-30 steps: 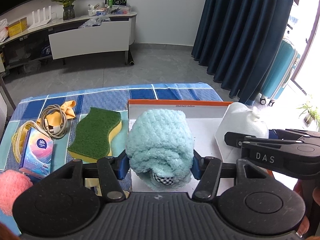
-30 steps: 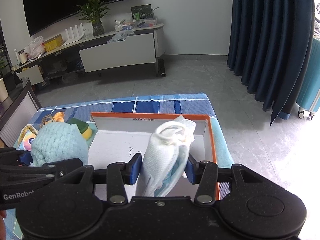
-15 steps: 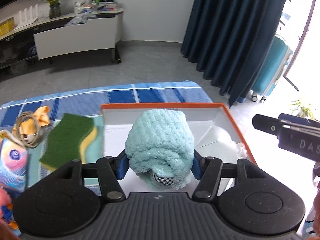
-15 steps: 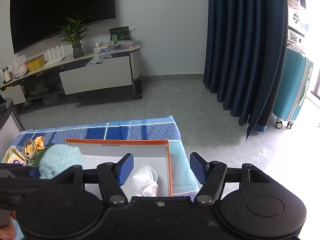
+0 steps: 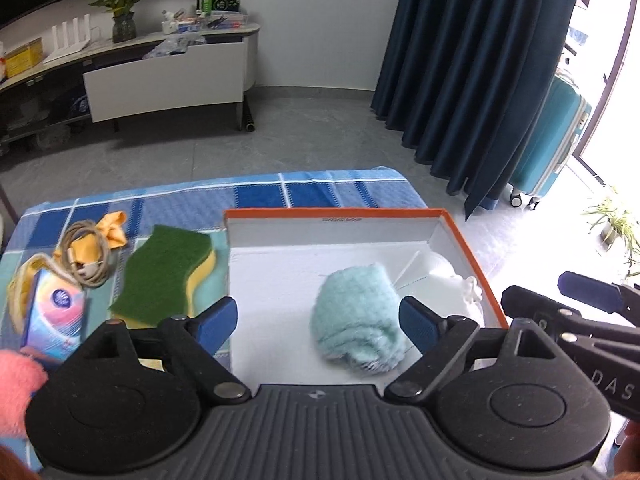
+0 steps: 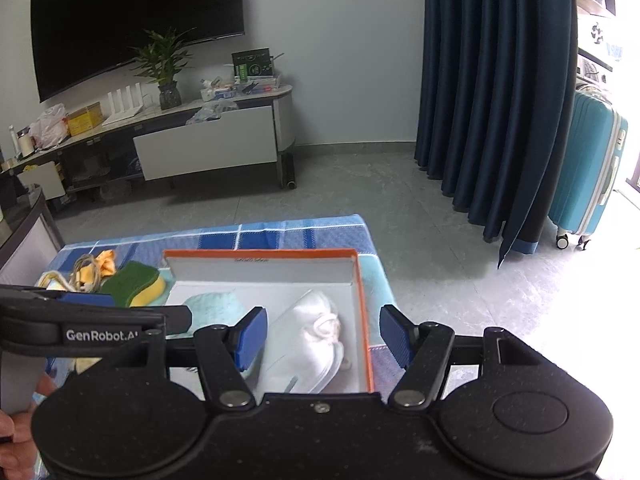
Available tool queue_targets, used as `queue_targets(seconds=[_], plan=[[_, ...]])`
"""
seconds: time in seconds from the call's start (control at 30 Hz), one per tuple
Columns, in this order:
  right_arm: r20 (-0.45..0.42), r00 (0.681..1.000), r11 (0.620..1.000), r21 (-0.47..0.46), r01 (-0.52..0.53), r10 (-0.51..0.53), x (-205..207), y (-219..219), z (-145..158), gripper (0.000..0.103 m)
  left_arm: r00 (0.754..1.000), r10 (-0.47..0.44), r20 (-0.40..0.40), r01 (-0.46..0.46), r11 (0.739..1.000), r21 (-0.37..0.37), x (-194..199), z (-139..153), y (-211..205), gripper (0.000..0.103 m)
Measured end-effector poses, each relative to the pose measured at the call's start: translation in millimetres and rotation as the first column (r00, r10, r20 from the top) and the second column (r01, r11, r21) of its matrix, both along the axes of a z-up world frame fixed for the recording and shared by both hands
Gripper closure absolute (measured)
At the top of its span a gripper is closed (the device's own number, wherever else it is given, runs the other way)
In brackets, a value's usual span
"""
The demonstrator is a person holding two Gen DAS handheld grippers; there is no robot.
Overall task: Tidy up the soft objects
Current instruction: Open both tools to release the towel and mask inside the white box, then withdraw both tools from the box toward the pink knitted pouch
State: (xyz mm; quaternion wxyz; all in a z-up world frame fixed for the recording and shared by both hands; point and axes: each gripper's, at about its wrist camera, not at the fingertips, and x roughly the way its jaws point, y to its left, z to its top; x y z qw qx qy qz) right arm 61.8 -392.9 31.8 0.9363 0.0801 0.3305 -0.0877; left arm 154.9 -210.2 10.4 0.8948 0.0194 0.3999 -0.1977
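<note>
Already, two soft items are lodged in the box [image 5: 456, 232], an orange-rimmed, white-lined carton on the checked blue tablecloth [image 5: 320, 190]. One rolled light-blue towel [image 5: 358, 316] is seen lying on the box floor near the middle; one white face mask [image 6: 316, 340] is settled against the right wall, just beside the towel (whether the two touch cannot be told).

The left gripper [image 5: 320, 320] is held over the box with jaws spread wide and nothing between them; the towel lies below the gap, ungrasped. The right gripper [image 6: 322, 332] is likewise spread and empty, poised above the mask at the box's near right corner.

Outside the box, to its left, work is judged to remain:
- one green-and-yellow sponge [image 5: 160, 272], just beside the box's left wall
- one pink fluffy cloth [image 5: 16, 384], at the near left edge, only partly in view
- one tissue packet [image 5: 54, 318]
- one coiled cable [image 5: 86, 256], resting on one orange cloth [image 5: 112, 226]
- one yellowish item [image 5: 18, 292] beside the packet, too obscured to be named

By count: two soft things in, at least three likely candidates out (sponge, pink cloth, orange cloth). The task is judged somewhat under half done; the sponge is the nearest next candidate for the left gripper.
</note>
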Motion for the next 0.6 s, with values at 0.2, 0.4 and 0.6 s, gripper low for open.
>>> queue_targets(seconds=[0.2, 0.4, 0.6], plan=[[-0.001, 0.999, 0.999, 0.014, -0.032, 0.032, -11, 19, 6, 0.027, 0.999, 0.045, 0.007, -0.045, 0.999, 0.018, -17, 11, 17, 0.011], [-0.004, 0.999, 0.998, 0.017, -0.052, 0.052, -23, 36, 9, 0.027, 0.997, 0.072, 0.031, -0.073, 0.997, 0.032, -36, 21, 34, 0.009], [-0.011, 0.997, 0.997, 0.018, -0.080, 0.080, -32, 52, 10, 0.027, 0.995, 0.100, 0.023, -0.100, 0.995, 0.016, -52, 21, 54, 0.008]])
